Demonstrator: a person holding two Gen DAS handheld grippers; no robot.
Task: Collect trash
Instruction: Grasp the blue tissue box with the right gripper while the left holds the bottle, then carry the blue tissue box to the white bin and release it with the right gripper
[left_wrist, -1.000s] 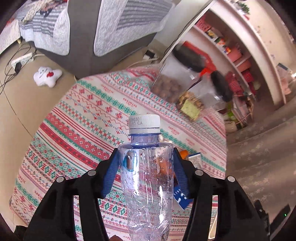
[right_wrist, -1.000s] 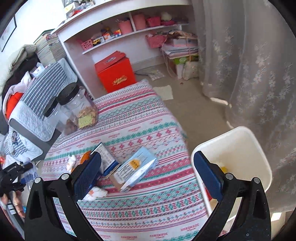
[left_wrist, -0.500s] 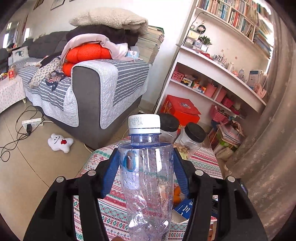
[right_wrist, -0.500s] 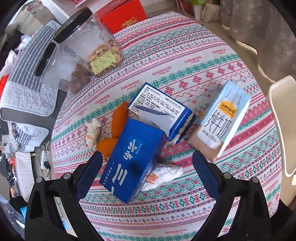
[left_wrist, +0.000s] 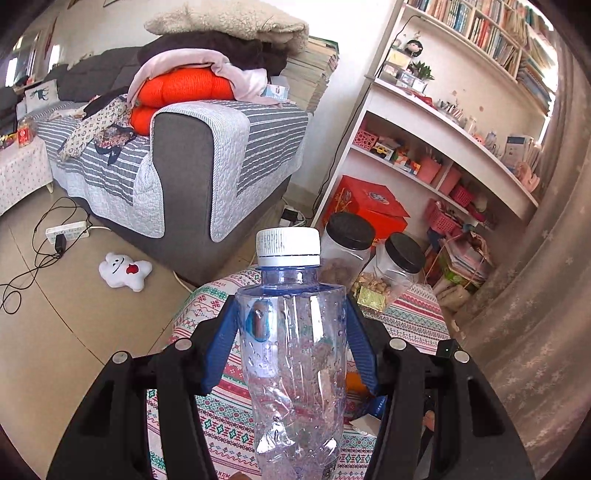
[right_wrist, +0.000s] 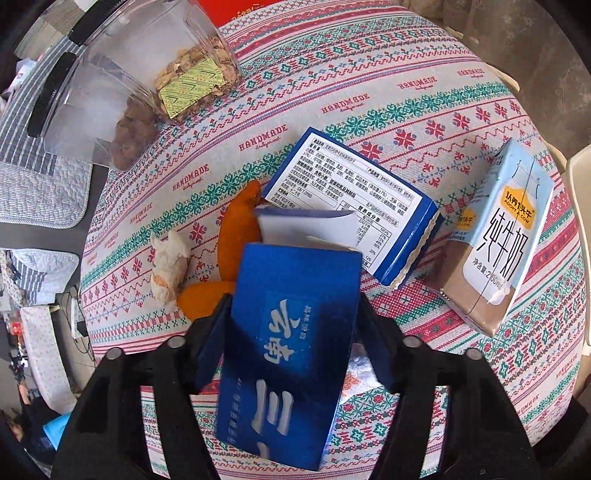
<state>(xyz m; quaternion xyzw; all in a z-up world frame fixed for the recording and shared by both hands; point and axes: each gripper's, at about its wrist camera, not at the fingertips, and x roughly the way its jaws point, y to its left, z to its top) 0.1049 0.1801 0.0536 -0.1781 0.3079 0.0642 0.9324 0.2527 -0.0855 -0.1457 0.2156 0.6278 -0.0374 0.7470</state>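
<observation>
The bottom of the clear bottle (left_wrist: 295, 354) is cut off at the picture's edge; its small label is too tiny to read; the left tongs (left_wrist: 291, 347) are shut tight on it, blue pads pressing both sides, white cap up, above the desk (left_wrist: 207, 302). The right tongs (right_wrist: 291, 343) squeeze a dark blue box (right_wrist: 288, 350) with its white flap open; I cannot tell if it is touching the desk; the writing on it is partly hidden and hard to read. Orange peel (right_wrist: 236, 229) peeks out behind the box, partly covered; a crumpled tissue (right_wrist: 168, 266) lies just beside the peel.

The desk wears a striped cloth with red and green shapes and the word HANDMADE many times; two clear jars with black lids (left_wrist: 369, 254) stand at its far end. Behind are a grey sofa (left_wrist: 192, 162) piled with bedding, white shelves (left_wrist: 443, 122) with books, and a soft white toy (left_wrist: 123, 269) on the floor.

A second blue box (right_wrist: 351, 203) lies flat, showing tiny print; a milk carton (right_wrist: 506, 236) lying near it reads ADOPT A COW.
</observation>
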